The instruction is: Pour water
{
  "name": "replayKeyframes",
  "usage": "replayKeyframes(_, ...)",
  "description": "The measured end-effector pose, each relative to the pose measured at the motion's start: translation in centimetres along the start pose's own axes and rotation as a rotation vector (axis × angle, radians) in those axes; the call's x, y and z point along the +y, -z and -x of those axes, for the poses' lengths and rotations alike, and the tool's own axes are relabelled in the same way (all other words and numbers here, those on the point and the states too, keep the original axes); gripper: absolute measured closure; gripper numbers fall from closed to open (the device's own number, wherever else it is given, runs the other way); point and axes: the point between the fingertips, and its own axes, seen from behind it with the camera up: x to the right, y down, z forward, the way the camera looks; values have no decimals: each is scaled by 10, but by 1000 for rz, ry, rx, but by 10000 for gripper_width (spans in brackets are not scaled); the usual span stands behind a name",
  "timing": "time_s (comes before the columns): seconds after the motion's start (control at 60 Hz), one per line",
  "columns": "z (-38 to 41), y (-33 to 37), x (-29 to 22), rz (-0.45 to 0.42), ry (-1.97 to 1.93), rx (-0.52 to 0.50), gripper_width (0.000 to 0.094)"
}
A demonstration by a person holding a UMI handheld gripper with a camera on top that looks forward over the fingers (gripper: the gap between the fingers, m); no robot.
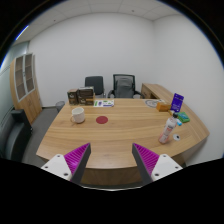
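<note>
My gripper [112, 160] is open and empty, its two fingers wide apart above the near edge of a wooden table [110, 135]. A white cup [78, 115] stands on the table beyond the left finger. A small red round thing [101, 120] lies next to it, towards the middle. A clear bottle with an orange band [170, 128] stands beyond the right finger, near the table's right side. All are well ahead of the fingers.
A purple box [177, 101] and a small bowl [165, 106] stand at the far right. Books and boxes [84, 97] lie at the far edge. Two office chairs [110, 86] stand behind the table. A cabinet [26, 85] stands at the left wall.
</note>
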Motion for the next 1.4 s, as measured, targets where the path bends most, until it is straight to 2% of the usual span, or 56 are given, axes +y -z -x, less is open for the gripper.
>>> replayKeyframes(0.283,-173,-65,36,-17,-31,46,79)
replayKeyframes(0.417,-247,-106,35,-78,-25,77,79)
replayKeyframes(0.733,-316,-226,21,-159,-37,23,100)
replayKeyframes(0.85,-324,-257,21,-159,-31,11,242)
replayKeyframes(0.95,-323,-267,15,-189,-60,-3,458)
replayKeyframes(0.983,-325,-269,16,-195,-76,-1,460)
replayKeyframes(1.15,-327,-271,15,-202,-55,25,616)
replayKeyframes(1.317,-328,-273,14,-186,-14,74,615)
replayKeyframes(1.4,-324,-271,-2,-182,15,127,616)
